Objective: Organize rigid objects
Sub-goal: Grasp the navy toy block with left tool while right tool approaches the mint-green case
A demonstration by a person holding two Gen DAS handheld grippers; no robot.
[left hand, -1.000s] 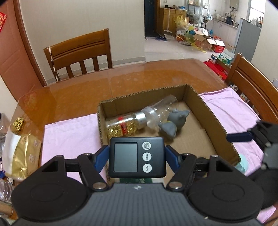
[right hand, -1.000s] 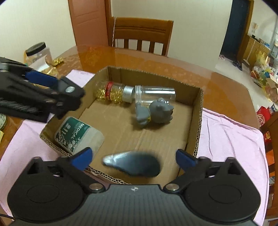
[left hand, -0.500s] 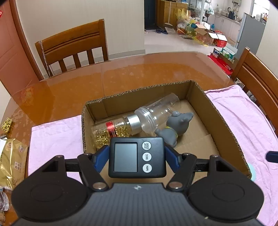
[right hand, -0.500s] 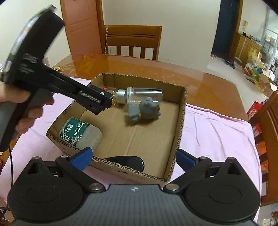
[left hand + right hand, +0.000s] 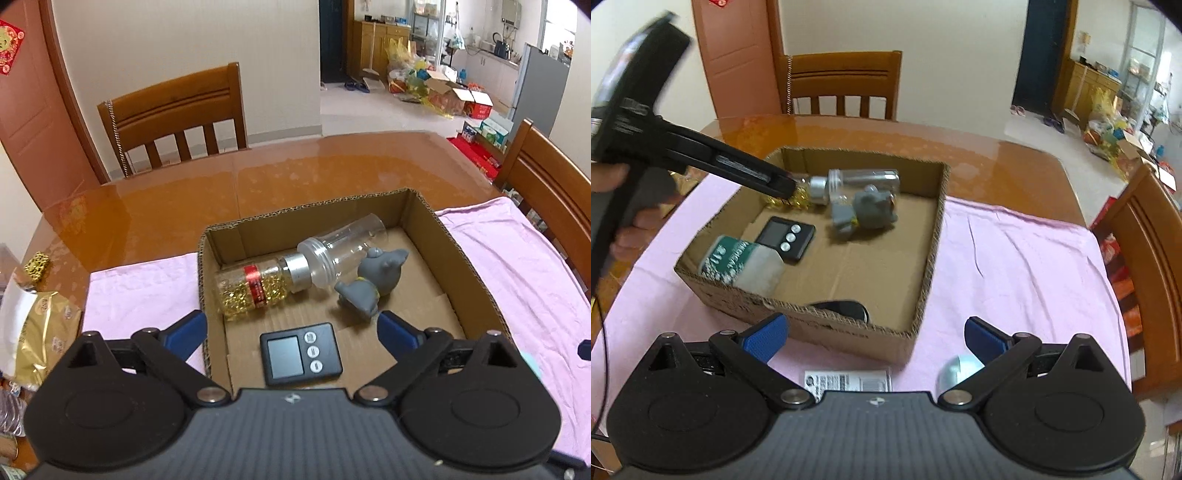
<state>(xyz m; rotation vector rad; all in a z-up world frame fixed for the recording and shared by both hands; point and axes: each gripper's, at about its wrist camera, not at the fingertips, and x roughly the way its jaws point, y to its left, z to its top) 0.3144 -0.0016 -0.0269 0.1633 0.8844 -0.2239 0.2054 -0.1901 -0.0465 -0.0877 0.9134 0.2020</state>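
A black digital timer (image 5: pixel 300 352) lies flat in the cardboard box (image 5: pixel 476 280), just ahead of my open, empty left gripper (image 5: pixel 291 326). It also shows in the right wrist view (image 5: pixel 786 238). The box also holds a bottle of gold capsules (image 5: pixel 258 290), a clear plastic jar (image 5: pixel 343 251), a grey toy (image 5: pixel 373 284), a green-labelled tub (image 5: pixel 738 264) and a dark object (image 5: pixel 842 308) by the near wall. My right gripper (image 5: pixel 873 334) is open and empty, outside the box's near wall (image 5: pixel 820 321). A pale blue round object (image 5: pixel 958 371) and a labelled packet (image 5: pixel 847 380) lie below it.
The box stands on a pink cloth (image 5: pixel 1015 266) on a glossy wooden table (image 5: pixel 258 184). Wooden chairs stand at the far side (image 5: pixel 173 118) and at the right (image 5: pixel 546 177). A gold packet (image 5: pixel 40 332) lies at the table's left edge.
My left gripper has opened and let go of the timer, which now lies on the box floor. My right gripper has pulled back out of the box, towards the near side.
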